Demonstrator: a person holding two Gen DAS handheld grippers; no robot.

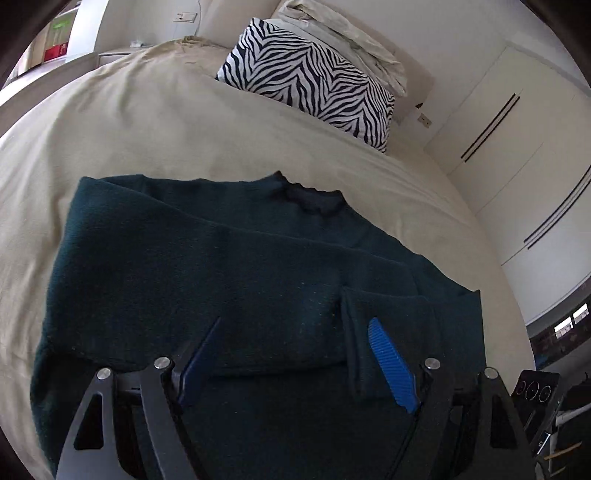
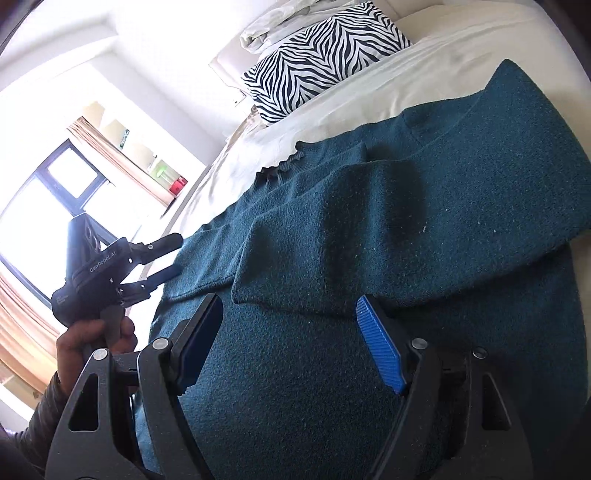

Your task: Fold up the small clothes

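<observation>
A dark teal knit sweater [image 1: 221, 273] lies flat on the cream bed, both sleeves folded across its body; it also shows in the right wrist view [image 2: 406, 206]. My left gripper [image 1: 295, 325] is open just above the sweater's lower part, its jaws wide apart, with a sleeve cuff [image 1: 354, 343] lying next to the right finger. It also shows in the right wrist view [image 2: 173, 256] at the sweater's left edge, open. My right gripper [image 2: 288, 306] is open and empty over the sweater, at the end of the folded sleeve [image 2: 280, 288].
A zebra-print pillow [image 1: 310, 77] and a crumpled white pillow [image 1: 347, 33] lie at the head of the cream bed [image 1: 147, 129]. White wardrobe doors [image 1: 517, 147] stand beside it. A bright window [image 2: 44, 206] with curtains is on the other side.
</observation>
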